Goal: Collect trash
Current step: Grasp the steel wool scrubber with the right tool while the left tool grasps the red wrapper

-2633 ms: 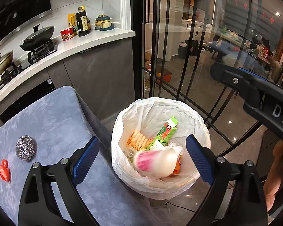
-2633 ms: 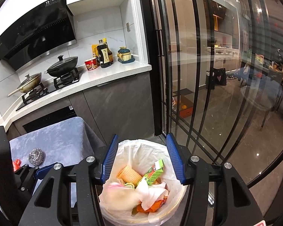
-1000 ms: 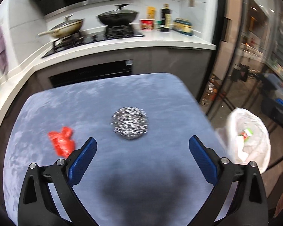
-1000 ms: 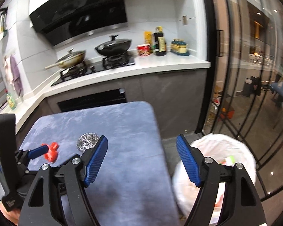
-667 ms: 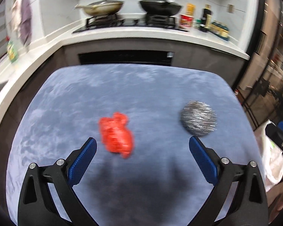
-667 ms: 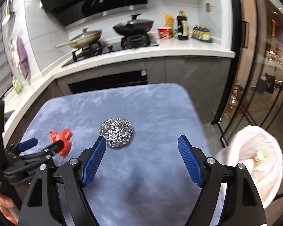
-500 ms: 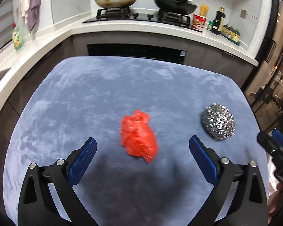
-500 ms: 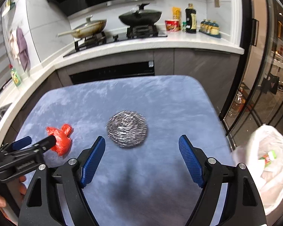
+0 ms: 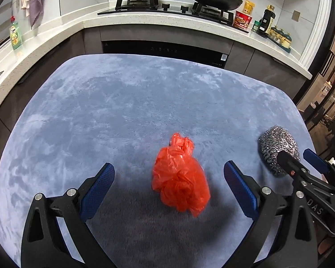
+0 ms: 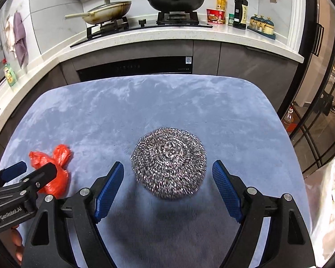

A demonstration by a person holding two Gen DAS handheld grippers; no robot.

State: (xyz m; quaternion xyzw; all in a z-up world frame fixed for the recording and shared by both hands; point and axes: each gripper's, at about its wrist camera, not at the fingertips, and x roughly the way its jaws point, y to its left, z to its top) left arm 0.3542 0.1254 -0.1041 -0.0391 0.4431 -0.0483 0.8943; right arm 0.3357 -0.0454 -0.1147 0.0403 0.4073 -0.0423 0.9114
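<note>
I note both sets of jaws spread on the bench [image 9: 122, 102] — left gripper [image 9: 168, 182] flanks red bag [image 9: 181, 184], right gripper [image 10: 168, 181] flanks steel scourer [image 10: 169, 163], nothing between.

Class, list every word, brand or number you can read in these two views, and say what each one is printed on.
"GenRobot.AI": left hand-held gripper, on its body.
"DAS", cut off: right hand-held gripper, on its body.
Too small or blurred: labels on the soy sauce bottle, noodle cup, dish soap bottle, and the oven panel.
</note>
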